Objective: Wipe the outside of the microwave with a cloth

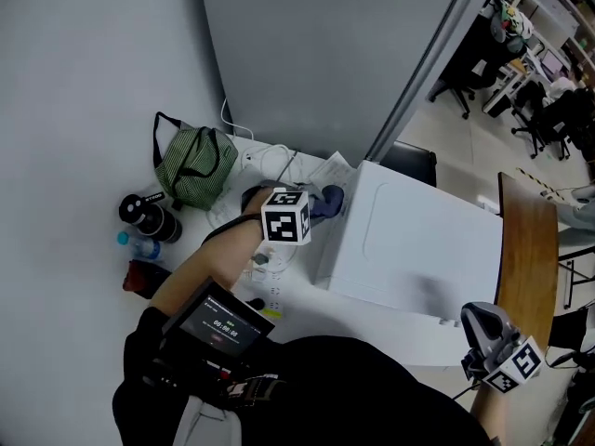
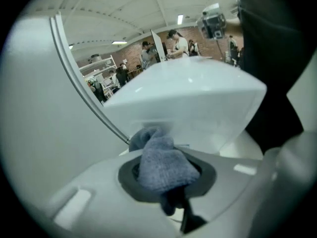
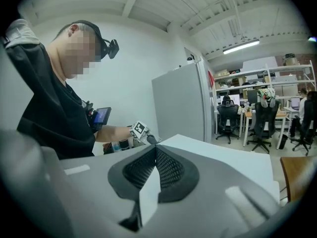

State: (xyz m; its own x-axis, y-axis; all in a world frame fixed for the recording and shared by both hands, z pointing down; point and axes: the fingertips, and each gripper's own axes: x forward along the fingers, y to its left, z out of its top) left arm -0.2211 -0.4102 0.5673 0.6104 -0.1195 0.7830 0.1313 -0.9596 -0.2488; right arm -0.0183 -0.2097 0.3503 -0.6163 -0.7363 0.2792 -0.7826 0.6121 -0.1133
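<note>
Left claw [image 2: 166, 170] clenched on a grey-blue cloth [image 2: 165, 160], bunched between the pads. Cloth touching the white microwave [image 1: 418, 240] at its far left corner, against the side wall just under the top edge. Microwave standing on a white table [image 1: 284, 297], with a grey partition behind it. In the left gripper view, only the smooth white casing above the cloth, and an office with people far behind.

Right claw [image 3: 156, 150] closed, pads together at the tips, nothing between them. Held at the near right corner of the microwave, looking along the top; whether touching it, not possible to tell.

To the left of the microwave, on the table: a green striped bag [image 1: 193, 165], a black flask [image 1: 149, 216], a small bottle with blue cap [image 1: 139, 247], some white cables [image 1: 265, 161]. On the right, a brown wooden desk [image 1: 528, 249].
</note>
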